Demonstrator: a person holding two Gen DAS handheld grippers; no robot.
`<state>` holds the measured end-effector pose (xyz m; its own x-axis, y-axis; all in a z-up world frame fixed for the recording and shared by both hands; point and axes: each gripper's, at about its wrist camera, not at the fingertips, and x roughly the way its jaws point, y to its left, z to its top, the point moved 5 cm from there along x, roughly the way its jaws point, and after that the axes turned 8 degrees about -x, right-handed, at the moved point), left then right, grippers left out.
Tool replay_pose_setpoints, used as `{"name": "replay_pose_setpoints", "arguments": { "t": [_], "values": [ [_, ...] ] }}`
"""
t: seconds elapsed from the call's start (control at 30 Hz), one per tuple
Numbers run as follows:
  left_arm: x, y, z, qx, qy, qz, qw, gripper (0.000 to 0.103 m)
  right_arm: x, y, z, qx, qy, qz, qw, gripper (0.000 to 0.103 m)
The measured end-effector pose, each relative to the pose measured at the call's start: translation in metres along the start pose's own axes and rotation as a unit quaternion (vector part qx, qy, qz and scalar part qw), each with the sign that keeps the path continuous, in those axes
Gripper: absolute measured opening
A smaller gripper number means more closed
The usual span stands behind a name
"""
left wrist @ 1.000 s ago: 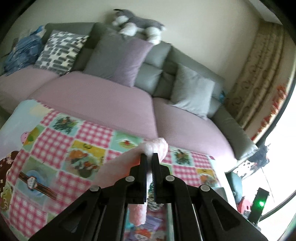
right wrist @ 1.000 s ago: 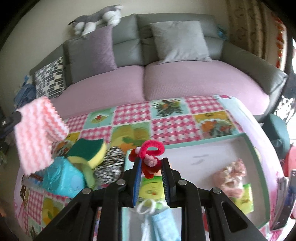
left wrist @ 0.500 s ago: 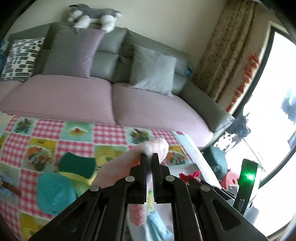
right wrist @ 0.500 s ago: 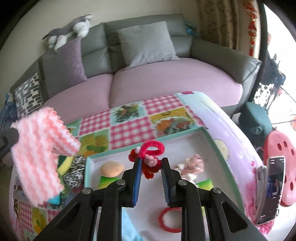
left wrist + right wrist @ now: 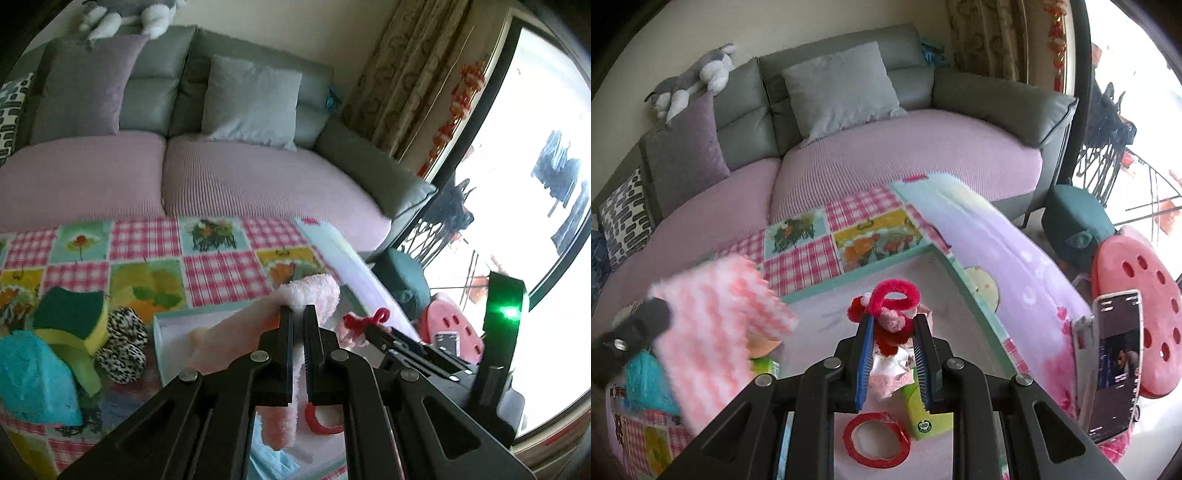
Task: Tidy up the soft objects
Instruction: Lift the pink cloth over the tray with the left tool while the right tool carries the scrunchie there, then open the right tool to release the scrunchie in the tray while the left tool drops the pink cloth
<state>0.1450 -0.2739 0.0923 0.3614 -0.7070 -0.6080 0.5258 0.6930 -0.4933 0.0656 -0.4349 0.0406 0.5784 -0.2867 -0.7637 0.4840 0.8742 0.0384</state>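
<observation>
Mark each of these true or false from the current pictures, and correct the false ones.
1. The left gripper is shut on a pink striped cloth. True.
2. The right gripper is empty. False: it is shut on a red fuzzy toy.
3. A roll of red tape lies in the tray. True.
4. The plush husky lies on the table. False: it rests on top of the sofa back.
5. The green and yellow sponge is inside the tray. False: it sits outside it, on the patterned tablecloth.

sponge (image 5: 70, 317) left of tray (image 5: 162, 332)
</observation>
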Motion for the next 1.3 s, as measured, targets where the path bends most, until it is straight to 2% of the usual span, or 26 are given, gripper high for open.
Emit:
{"name": "replay_pose_setpoints", "arguments": {
  "t": [0.2, 0.3, 0.57, 0.7, 0.73, 0.8, 0.83, 0.87, 0.93, 1.0, 1.03, 1.07, 1.17, 1.3],
  "values": [
    [0.052, 0.032, -0.028, -0.033, 0.066, 0.033, 0.9967, 0.005, 0.028, 0.007, -0.012, -0.008, 0.034, 0.01, 0.999, 0.023],
    [0.065, 0.043, -0.039, -0.041, 0.084, 0.047, 0.9946, 0.005, 0.035, 0.01, -0.016, -0.012, 0.043, 0.013, 0.999, 0.023],
    [0.085, 0.06, -0.057, -0.06, 0.116, 0.063, 0.9895, 0.005, 0.038, 0.014, -0.017, -0.023, 0.053, 0.005, 0.998, 0.024],
    [0.08, 0.056, -0.05, -0.048, 0.113, 0.073, 0.9897, 0.006, 0.031, 0.017, -0.014, -0.031, 0.049, 0.003, 0.998, 0.024],
    [0.078, 0.054, -0.048, -0.044, 0.112, 0.078, 0.9896, 0.009, 0.03, 0.018, -0.013, -0.033, 0.049, 0.002, 0.998, 0.024],
    [0.074, 0.052, -0.045, -0.039, 0.113, 0.085, 0.9891, 0.024, 0.025, 0.019, -0.011, -0.036, 0.045, 0.001, 0.998, 0.027],
    [0.07, 0.052, -0.043, -0.038, 0.112, 0.088, 0.989, 0.036, 0.022, 0.019, -0.01, -0.036, 0.042, 0.001, 0.998, 0.032],
    [0.067, 0.051, -0.04, -0.038, 0.11, 0.09, 0.9891, 0.04, 0.02, 0.019, -0.009, -0.036, 0.041, 0.0, 0.999, 0.042],
    [0.057, 0.049, -0.035, -0.032, 0.1, 0.094, 0.99, 0.041, 0.015, 0.02, -0.006, -0.036, 0.037, -0.001, 0.999, 0.056],
    [0.048, 0.049, -0.03, -0.028, 0.091, 0.106, 0.9897, 0.045, 0.01, 0.021, -0.005, -0.039, 0.034, -0.002, 0.999, 0.056],
    [0.045, 0.05, -0.027, -0.027, 0.086, 0.115, 0.9893, 0.051, 0.009, 0.021, -0.005, -0.041, 0.035, -0.004, 0.999, 0.057],
    [0.042, 0.051, -0.025, -0.025, 0.082, 0.122, 0.9888, 0.058, 0.008, 0.021, -0.005, -0.043, 0.036, -0.006, 0.998, 0.06],
    [0.035, 0.06, -0.02, -0.022, 0.071, 0.159, 0.9845, 0.068, 0.006, 0.023, -0.006, -0.05, 0.044, -0.014, 0.998, 0.075],
    [0.033, 0.072, -0.019, -0.018, 0.072, 0.193, 0.9785, 0.071, 0.008, 0.024, -0.009, -0.058, 0.054, -0.023, 0.997, 0.085]
  ]
}}
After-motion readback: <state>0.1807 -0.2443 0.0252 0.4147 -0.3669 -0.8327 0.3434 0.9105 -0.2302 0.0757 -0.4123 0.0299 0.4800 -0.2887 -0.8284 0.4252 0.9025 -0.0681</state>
